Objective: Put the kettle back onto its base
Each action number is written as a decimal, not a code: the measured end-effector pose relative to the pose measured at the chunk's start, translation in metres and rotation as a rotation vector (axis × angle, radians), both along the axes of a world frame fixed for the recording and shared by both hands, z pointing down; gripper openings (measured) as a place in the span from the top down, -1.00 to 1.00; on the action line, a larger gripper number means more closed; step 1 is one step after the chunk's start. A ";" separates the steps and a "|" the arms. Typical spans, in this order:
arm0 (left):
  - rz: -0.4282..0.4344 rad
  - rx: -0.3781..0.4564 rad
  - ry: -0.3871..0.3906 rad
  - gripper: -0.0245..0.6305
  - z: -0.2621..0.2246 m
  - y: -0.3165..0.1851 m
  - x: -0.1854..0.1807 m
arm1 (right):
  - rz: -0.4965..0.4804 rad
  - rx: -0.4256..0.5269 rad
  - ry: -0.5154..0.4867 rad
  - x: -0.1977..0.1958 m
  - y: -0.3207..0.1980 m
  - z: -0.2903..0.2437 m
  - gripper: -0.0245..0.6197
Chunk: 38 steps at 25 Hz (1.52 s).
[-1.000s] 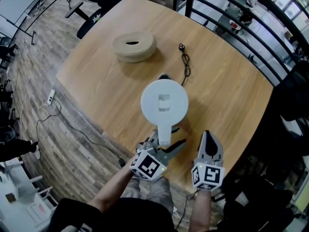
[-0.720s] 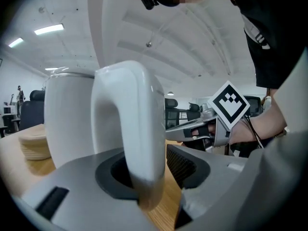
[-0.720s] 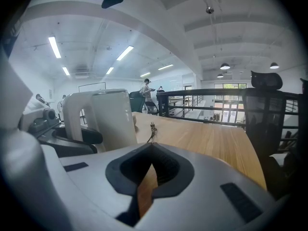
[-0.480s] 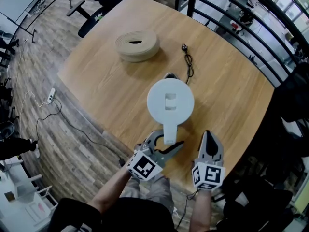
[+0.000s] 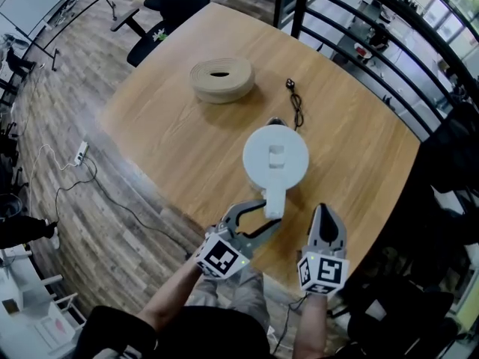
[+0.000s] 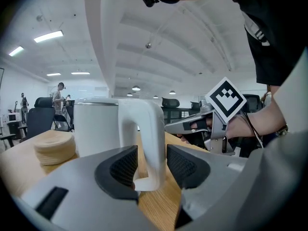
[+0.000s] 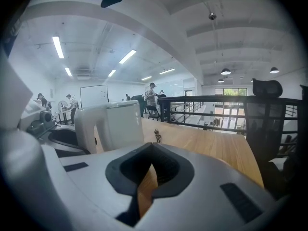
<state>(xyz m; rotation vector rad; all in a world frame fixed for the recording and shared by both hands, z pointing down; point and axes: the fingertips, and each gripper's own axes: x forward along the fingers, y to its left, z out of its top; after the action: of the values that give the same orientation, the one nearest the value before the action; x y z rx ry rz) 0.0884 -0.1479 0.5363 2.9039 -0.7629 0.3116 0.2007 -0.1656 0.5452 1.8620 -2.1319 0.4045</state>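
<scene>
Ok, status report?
Left gripper shut on kettle handle; right gripper shut, empty. Kettle upright, cord runs to it, base hidden. Nothing in the way.

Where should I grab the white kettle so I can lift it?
Grab the handle, coming from the near edge of the table. It's a narrow loop sticking out of the kettle toward that side, thin enough to fit between jaws; the left gripper is closed on it there.

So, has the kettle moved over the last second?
Yes, the kettle has shifted slightly toward the black cord, away from the table's near edge.
</scene>
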 end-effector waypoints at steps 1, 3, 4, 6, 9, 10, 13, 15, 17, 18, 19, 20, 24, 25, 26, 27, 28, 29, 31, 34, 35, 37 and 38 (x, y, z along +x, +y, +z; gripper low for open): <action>-0.001 0.000 -0.001 0.38 -0.003 0.001 -0.003 | 0.005 0.008 -0.001 -0.002 0.001 -0.004 0.93; -0.003 0.005 0.003 0.38 -0.009 0.004 -0.010 | 0.017 0.018 0.000 -0.006 0.004 -0.014 0.93; -0.006 0.006 0.005 0.38 -0.012 0.005 -0.013 | 0.023 0.025 0.001 -0.008 0.006 -0.018 0.93; -0.013 0.007 0.008 0.38 -0.018 0.009 -0.020 | 0.031 0.046 -0.003 -0.012 0.010 -0.027 0.93; -0.030 0.006 0.015 0.38 -0.029 0.014 -0.030 | 0.048 0.067 0.005 -0.013 0.021 -0.037 0.93; -0.037 0.008 0.016 0.38 -0.032 0.015 -0.033 | 0.054 0.073 0.011 -0.014 0.024 -0.040 0.93; -0.059 0.016 0.019 0.38 -0.048 0.017 -0.045 | 0.068 0.083 0.029 -0.016 0.037 -0.053 0.93; -0.074 0.021 0.021 0.39 -0.060 0.019 -0.054 | 0.081 0.100 0.032 -0.019 0.044 -0.065 0.93; -0.088 0.032 0.023 0.39 -0.073 0.021 -0.063 | 0.097 0.111 0.037 -0.022 0.053 -0.078 0.93; -0.095 0.038 0.024 0.39 -0.079 0.023 -0.067 | 0.105 0.117 0.040 -0.024 0.058 -0.084 0.93; -0.102 0.043 0.025 0.40 -0.085 0.026 -0.072 | 0.112 0.121 0.044 -0.026 0.064 -0.089 0.93; -0.109 0.049 0.027 0.40 -0.091 0.028 -0.076 | 0.119 0.123 0.049 -0.028 0.070 -0.093 0.93; -0.119 0.083 0.039 0.43 -0.116 0.039 -0.092 | 0.140 0.174 0.044 -0.038 0.091 -0.112 0.93; -0.118 0.103 0.038 0.43 -0.123 0.040 -0.095 | 0.146 0.183 0.043 -0.041 0.096 -0.117 0.93; -0.118 0.120 0.037 0.44 -0.129 0.041 -0.098 | 0.153 0.188 0.044 -0.043 0.100 -0.122 0.93; -0.121 0.126 0.036 0.45 -0.134 0.043 -0.101 | 0.160 0.192 0.046 -0.045 0.105 -0.127 0.93; -0.125 0.121 0.036 0.46 -0.137 0.046 -0.105 | 0.165 0.198 0.047 -0.048 0.110 -0.131 0.93; -0.128 0.115 0.037 0.47 -0.140 0.050 -0.109 | 0.168 0.210 0.048 -0.051 0.116 -0.134 0.93; -0.123 0.128 0.039 0.51 -0.147 0.059 -0.117 | 0.177 0.230 0.049 -0.058 0.128 -0.139 0.93; -0.109 0.167 0.050 0.57 -0.159 0.070 -0.125 | 0.198 0.243 0.052 -0.067 0.144 -0.144 0.93; -0.107 0.164 0.052 0.59 -0.162 0.074 -0.129 | 0.202 0.249 0.054 -0.070 0.150 -0.147 0.93; -0.104 0.164 0.055 0.63 -0.166 0.084 -0.134 | 0.205 0.262 0.055 -0.076 0.160 -0.152 0.93; -0.103 0.170 0.057 0.65 -0.169 0.087 -0.137 | 0.207 0.268 0.056 -0.079 0.164 -0.155 0.93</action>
<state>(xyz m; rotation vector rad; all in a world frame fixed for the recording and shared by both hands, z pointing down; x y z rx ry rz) -0.0482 -0.0609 0.3673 3.0001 -0.9694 0.1604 0.1217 -0.0014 0.3904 2.2228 -2.0473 0.1093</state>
